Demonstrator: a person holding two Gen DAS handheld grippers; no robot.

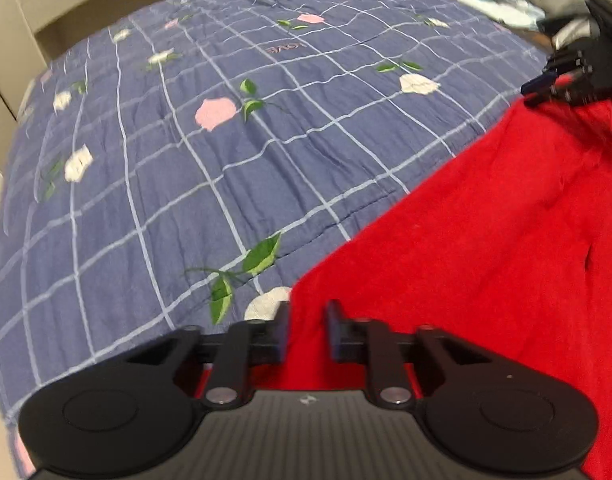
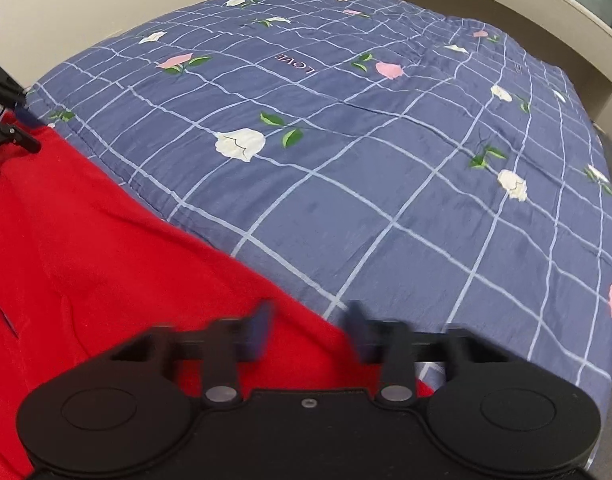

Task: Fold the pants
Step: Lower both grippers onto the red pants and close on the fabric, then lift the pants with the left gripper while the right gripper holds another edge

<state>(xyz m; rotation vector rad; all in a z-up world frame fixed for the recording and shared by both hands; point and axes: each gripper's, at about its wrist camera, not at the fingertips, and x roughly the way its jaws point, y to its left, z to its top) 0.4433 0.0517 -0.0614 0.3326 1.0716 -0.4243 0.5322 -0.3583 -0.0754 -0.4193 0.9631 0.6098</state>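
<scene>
Both grippers sit at the red pants' [image 1: 486, 240] edge on the floral quilt [image 1: 226, 160]: left gripper [image 1: 307, 330] and right gripper [image 2: 308, 330], jaws spread (nothing pinched) — next, I'd say, nip the edge and fold.

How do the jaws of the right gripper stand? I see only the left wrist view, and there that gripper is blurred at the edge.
Observer: In the right wrist view the right gripper has its jaws apart, and the edge of the red pants runs between them.
Operator: What lies to its right?
Observer: Only the blue quilt, as far as the edge of the bed.
Operator: Is my left gripper visible from there?
Observer: Yes, the left gripper is at the far corner of the pants; whether it grips them I cannot tell.
</scene>
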